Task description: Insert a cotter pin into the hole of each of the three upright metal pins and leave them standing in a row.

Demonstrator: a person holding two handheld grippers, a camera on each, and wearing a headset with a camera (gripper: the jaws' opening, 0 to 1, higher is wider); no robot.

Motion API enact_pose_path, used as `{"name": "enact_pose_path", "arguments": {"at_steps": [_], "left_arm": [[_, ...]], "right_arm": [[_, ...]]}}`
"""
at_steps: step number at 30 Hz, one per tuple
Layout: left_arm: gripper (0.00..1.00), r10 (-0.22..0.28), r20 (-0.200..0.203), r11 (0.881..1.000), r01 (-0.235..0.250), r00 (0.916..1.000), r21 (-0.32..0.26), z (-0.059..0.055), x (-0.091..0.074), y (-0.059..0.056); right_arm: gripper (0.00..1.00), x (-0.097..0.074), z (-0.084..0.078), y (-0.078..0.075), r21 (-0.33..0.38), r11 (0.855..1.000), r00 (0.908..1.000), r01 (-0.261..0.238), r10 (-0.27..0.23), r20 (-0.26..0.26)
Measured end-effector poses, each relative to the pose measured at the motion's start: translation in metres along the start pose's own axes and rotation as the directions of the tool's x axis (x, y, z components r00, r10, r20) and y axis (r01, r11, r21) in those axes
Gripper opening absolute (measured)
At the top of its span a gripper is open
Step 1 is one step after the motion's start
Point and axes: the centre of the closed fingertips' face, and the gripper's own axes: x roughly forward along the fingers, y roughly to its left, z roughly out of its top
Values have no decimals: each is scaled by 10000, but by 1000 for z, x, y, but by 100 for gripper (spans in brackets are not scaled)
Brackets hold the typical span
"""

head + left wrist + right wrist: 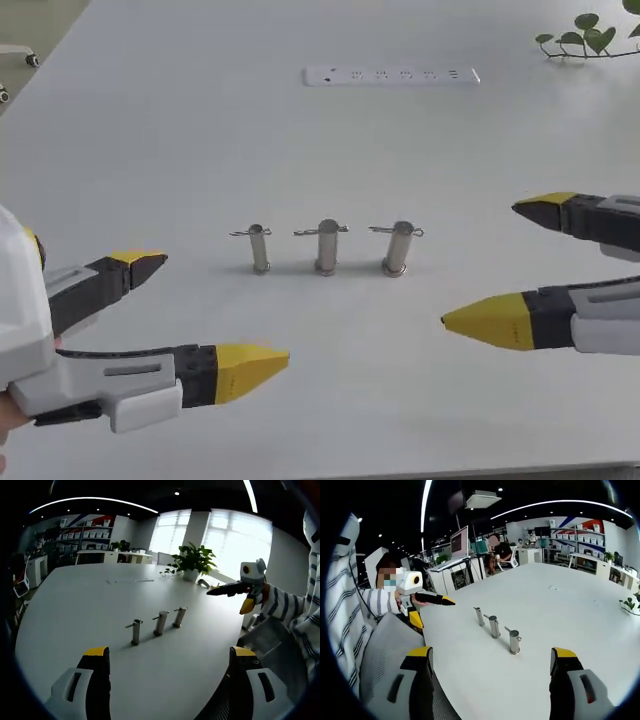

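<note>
Steel pins [327, 247] between left tool [226, 308], right tool [478, 263]

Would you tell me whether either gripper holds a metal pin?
No, the left gripper and right gripper are open, apart from the metal pins.

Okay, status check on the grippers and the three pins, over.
Both open, empty: left gripper, right gripper. Three metal pins upright in a row, a cotter pin through each. Nothing in the way.

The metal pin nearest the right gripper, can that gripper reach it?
Probably yes. The right gripper is open, apart from the metal pin, with only bare table between them and nothing in the way.
</note>
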Motion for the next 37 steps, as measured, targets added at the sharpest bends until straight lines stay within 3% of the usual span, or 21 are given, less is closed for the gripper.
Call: {"name": "enact_pose_path", "arguments": {"at_steps": [2, 5, 7, 10, 15, 19, 25, 28, 30, 37], "left_arm": [[99, 16, -73, 10000, -17, 10000, -42, -4, 1, 0], [99, 74, -17, 9985, -75, 10000, -550, -7, 2, 3], [99, 201, 59, 9973, -196, 9998, -710, -7, 2, 7], [99, 367, 6, 9964, -366, 9993, -768, -6, 1, 12], [99, 604, 49, 9944, -598, 9982, -877, -1, -5, 19], [99, 615, -3, 9936, -612, 9981, -953, -1, -7, 19], [99, 445, -185, 9932, -462, 9988, -1068, -3, -6, 11], [99, 252, -530, 9946, -304, 9983, -991, -8, -2, 5], [99, 176, -665, 9952, -239, 9976, -951, -10, -1, 4], [99, 231, -773, 9956, -300, 9967, -891, -8, 2, 11]], "right_arm": [[92, 0, 0, 2, 311, 9994, 9999, -124, 122, 68], [94, 0, 11, 0, 1003, 9949, 9967, 78, -158, 797], [96, 0, 17, 5, 1347, 9908, 9934, -151, -4, 1144], [98, 0, 16, 7, 1419, 9897, 9937, -175, 15, 1120], [98, 2, 1, 11, 1718, 9849, 9973, -211, 87, 727], [98, 4, -26, 13, 1612, 9869, 9991, -70, 135, -397], [98, 4, -37, 13, 1885, 9821, 9977, -44, 172, -661], [98, 3, -39, 11, 1999, 9798, 9975, -8, 150, -697], [96, 2, -38, 5, 2055, 9783, 9980, 254, -128, -626], [96, 0, -42, -8, 2318, 9713, 9969, 535, -384, -691]]}}
